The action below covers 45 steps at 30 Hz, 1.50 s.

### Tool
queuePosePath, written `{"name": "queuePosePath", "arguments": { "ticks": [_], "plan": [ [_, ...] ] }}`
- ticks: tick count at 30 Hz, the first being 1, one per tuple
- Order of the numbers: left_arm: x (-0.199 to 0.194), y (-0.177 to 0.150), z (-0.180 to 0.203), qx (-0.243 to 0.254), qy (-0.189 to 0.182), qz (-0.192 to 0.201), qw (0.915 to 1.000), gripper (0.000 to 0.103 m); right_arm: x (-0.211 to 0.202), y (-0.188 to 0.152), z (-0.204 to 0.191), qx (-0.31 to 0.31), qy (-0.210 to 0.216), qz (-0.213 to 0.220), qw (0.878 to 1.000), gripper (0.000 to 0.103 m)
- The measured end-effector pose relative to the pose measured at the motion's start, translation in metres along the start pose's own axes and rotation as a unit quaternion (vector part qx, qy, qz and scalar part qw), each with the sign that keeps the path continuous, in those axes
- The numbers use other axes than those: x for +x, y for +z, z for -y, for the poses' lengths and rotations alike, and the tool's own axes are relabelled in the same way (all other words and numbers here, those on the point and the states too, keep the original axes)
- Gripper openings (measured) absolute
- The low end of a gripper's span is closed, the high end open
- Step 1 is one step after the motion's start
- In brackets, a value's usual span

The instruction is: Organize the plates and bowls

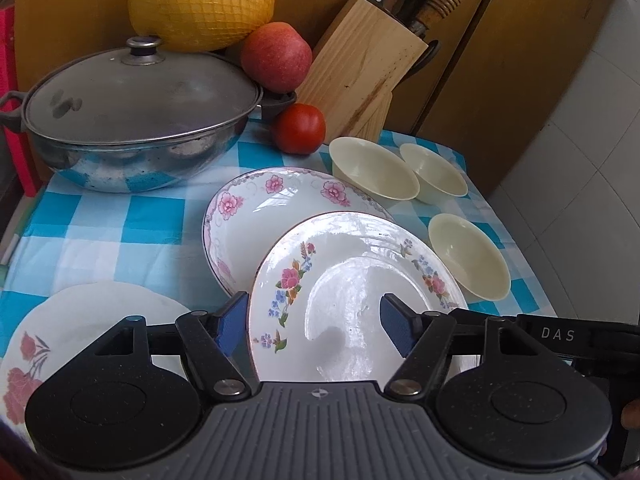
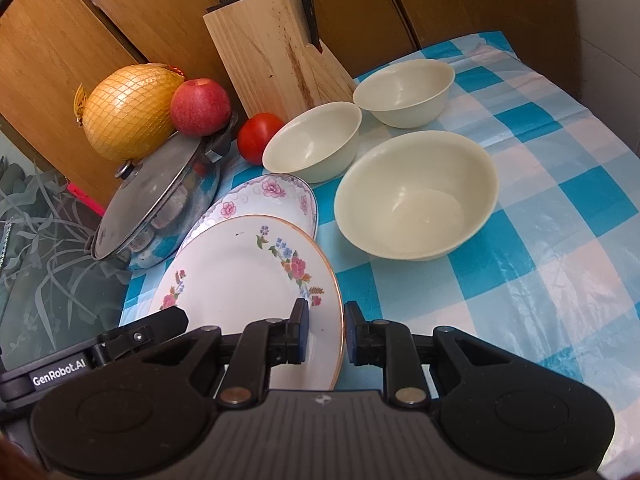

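A floral plate (image 1: pixel 352 292) (image 2: pixel 248 280) with a gold rim is held tilted above the blue checked cloth. My right gripper (image 2: pixel 326 328) is shut on its near rim. My left gripper (image 1: pixel 314 324) is open, with its pads wide apart. One pad sits outside the plate's left edge and the other over its face, and neither presses on it. Behind lies a deep plate with pink flowers (image 1: pixel 256 216) (image 2: pixel 272 196). A plate with red flowers (image 1: pixel 80 328) lies at the near left. Three cream bowls (image 1: pixel 372 168) (image 1: pixel 434 178) (image 1: pixel 468 256) stand to the right.
A lidded steel pot (image 1: pixel 132 120) stands at the back left, with a netted pomelo (image 1: pixel 200 0) and an apple (image 1: pixel 276 56) behind it. A tomato (image 1: pixel 299 128) and a wooden knife block (image 1: pixel 360 68) are at the back. The table edge (image 1: pixel 520 248) runs close beside the bowls.
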<state>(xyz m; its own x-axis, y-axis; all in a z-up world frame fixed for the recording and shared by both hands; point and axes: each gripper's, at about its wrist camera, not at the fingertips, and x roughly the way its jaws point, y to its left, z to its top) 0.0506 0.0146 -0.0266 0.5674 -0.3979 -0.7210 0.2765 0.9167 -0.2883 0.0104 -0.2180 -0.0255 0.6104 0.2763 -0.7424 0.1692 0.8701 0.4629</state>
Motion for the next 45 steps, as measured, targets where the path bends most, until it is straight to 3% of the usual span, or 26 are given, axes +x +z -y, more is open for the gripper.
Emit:
{"name": "queuePosePath", "arguments": {
  "ticks": [21, 32, 45],
  "plan": [
    [0.014, 0.021, -0.014, -0.012, 0.016, 0.006, 0.9998, 0.078, 0.023, 0.021, -0.017, -0.003, -0.002, 0.005, 1.000, 0.020],
    [0.047, 0.035, -0.035, -0.034, 0.040, -0.020, 0.9984, 0.078, 0.056, 0.040, -0.035, -0.016, -0.017, 0.010, 1.000, 0.020],
    [0.055, 0.049, -0.046, -0.056, 0.045, -0.008, 0.9974, 0.080, 0.082, 0.049, -0.045, -0.030, -0.036, 0.021, 0.999, 0.022]
  ]
}}
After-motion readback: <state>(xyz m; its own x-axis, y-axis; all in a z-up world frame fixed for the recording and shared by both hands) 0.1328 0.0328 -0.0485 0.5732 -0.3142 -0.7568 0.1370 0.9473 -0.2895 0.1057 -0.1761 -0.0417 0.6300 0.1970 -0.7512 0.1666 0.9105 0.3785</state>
